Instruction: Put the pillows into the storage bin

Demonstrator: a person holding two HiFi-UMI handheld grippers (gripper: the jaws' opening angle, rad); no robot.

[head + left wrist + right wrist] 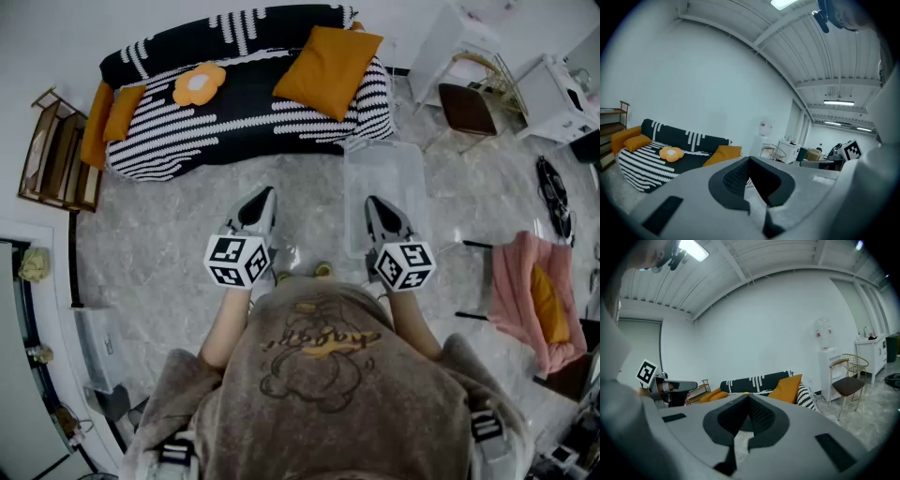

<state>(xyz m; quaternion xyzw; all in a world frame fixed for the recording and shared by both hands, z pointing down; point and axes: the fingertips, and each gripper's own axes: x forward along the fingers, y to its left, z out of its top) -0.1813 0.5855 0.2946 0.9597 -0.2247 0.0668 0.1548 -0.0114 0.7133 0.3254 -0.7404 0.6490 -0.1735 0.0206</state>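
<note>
A black-and-white striped sofa stands against the far wall. On it lie a large orange pillow at the right end, a flower-shaped orange pillow near the middle and orange pillows at the left end. A clear plastic storage bin sits on the floor in front of the sofa's right end. My left gripper and right gripper are both shut and empty, held level side by side over the floor, short of the sofa. The right one hovers by the bin's near left edge.
A wooden shelf stands left of the sofa. At the far right are a chair with a brown seat and white furniture. A pink cloth draped over a chair is at my right. Marble floor lies between.
</note>
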